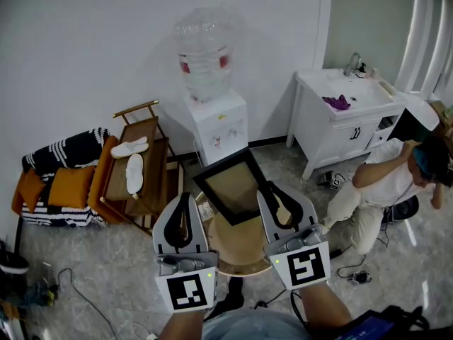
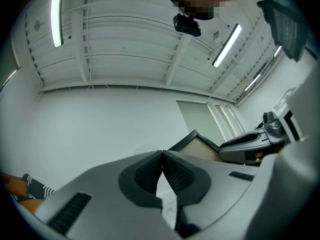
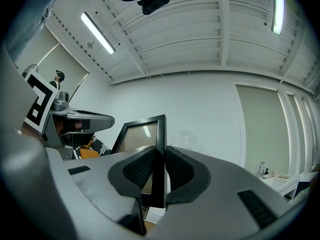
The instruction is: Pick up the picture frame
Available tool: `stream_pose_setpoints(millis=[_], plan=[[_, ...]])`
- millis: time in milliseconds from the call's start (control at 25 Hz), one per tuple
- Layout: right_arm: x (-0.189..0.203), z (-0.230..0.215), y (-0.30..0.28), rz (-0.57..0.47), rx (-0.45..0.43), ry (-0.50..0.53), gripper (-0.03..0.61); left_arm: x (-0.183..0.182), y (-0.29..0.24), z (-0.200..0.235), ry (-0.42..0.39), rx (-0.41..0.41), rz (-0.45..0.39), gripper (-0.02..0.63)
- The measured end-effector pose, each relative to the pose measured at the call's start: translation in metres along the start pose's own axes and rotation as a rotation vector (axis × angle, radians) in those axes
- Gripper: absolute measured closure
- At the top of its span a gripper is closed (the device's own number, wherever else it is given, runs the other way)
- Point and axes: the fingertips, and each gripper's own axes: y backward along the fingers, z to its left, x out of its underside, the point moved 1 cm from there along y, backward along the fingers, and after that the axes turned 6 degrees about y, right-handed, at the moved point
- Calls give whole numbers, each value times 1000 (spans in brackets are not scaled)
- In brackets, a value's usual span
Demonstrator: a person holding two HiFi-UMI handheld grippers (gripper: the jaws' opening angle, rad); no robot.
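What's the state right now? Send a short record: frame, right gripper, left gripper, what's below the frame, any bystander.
frame: picture frame, black-edged, held tilted
right: right gripper shut on the frame's edge
left: left gripper jaws together, nothing between them, beside the frame
below: round wooden stool under the frame
bystander: person seated at the right, near the white sink cabinet

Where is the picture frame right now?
The picture frame is in the middle of the head view, its right edge pinched in the right gripper, with the white water dispenser behind it and the left gripper beside it on the left.
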Motion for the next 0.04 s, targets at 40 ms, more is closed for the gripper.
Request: stream_pose_setpoints(millis=[40], plan=[[0, 0, 0, -1, 1, -1, 497, 0, 0, 0, -1, 0, -1, 598]])
